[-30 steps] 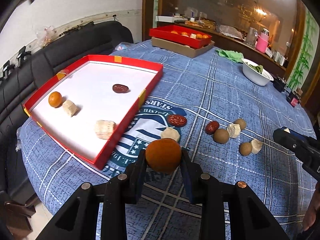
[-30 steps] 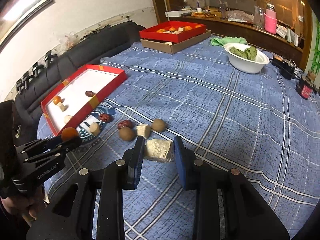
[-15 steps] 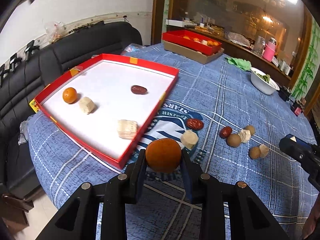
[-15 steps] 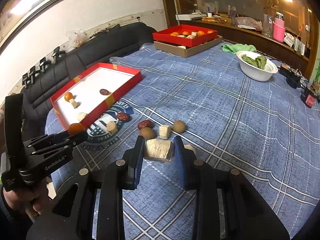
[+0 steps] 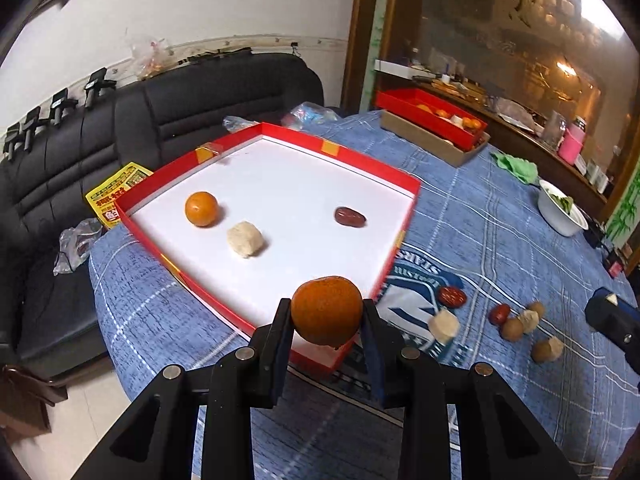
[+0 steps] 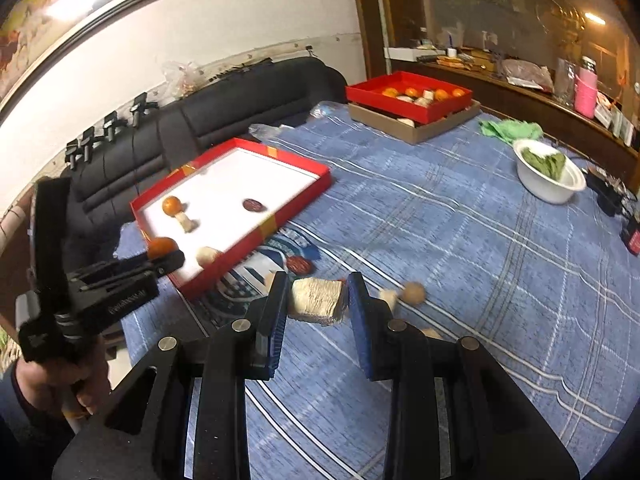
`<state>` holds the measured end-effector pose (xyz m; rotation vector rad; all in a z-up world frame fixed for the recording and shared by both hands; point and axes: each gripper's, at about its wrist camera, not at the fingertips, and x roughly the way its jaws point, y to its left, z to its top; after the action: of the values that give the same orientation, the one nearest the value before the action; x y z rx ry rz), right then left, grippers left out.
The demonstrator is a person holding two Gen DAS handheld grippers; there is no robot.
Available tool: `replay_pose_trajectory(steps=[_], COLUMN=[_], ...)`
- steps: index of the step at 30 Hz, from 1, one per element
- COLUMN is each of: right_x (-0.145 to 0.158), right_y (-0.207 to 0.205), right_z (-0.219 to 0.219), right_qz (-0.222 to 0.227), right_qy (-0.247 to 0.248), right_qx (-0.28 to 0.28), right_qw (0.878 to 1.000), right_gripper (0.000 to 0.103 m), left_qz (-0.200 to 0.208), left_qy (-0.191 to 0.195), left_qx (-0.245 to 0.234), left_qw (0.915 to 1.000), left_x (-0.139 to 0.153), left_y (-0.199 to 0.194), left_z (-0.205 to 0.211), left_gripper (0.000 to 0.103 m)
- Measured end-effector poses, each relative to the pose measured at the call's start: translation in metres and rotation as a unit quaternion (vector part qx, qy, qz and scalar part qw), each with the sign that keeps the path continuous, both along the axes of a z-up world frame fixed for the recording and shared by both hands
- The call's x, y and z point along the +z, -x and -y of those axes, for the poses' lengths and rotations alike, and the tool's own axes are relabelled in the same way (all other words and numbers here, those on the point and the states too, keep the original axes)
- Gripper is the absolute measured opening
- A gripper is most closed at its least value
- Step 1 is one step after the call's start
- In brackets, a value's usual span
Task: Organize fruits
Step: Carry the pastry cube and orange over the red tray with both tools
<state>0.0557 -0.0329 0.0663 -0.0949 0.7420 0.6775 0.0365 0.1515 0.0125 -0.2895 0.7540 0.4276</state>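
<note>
Left claw (image 5: 326, 316) gripping orange (image 5: 326, 309), now over red tray (image 5: 394, 178) edge

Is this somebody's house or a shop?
Most likely a house, a living or dining room. There's a black sofa beside the table with its blue checked cloth, a framed picture on the wall, and a bowl of greens.

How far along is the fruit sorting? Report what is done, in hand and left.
Done: the red tray already holds an orange, a pale lump and a red date, plus another pale piece near its front edge. In hand: the left gripper carries an orange over the tray's corner; the right gripper holds a pale ridged block. Left: the loose dates and nuts on the tablecloth.
</note>
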Motion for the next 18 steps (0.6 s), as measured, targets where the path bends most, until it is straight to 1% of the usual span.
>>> replay_pose_trajectory(steps=[3,9,14,18], right_x=[0.006,0.018,0.015,0.005], right_y=[-0.002,-0.020,-0.039,-0.058], right_z=[-0.015,-0.058,-0.088,-0.112], right_qz=[0.007,0.018,0.013,-0.002], right_qy=[-0.001,-0.002,0.005,0.014], right_qx=[0.011,0.037,0.047,0.049], right_qw=[1.000,0.999,0.999,0.999], right_gripper=[0.029,0.029,0.029,0.029], left_qz=[0.006,0.008,0.003,0.001], left_qy=[0.002,0.004,0.008,0.010], left_qx=[0.010,0.018,0.025,0.028], left_qw=[0.9999,0.9998,0.9996,0.9995], left_x=[0.003,0.003,-0.001,-0.004], left_y=[-0.003,-0.012,-0.022,-0.029], left_z=[-0.009,-0.021,-0.033,-0.040], left_gripper=[0.032,0.032,0.032,0.032])
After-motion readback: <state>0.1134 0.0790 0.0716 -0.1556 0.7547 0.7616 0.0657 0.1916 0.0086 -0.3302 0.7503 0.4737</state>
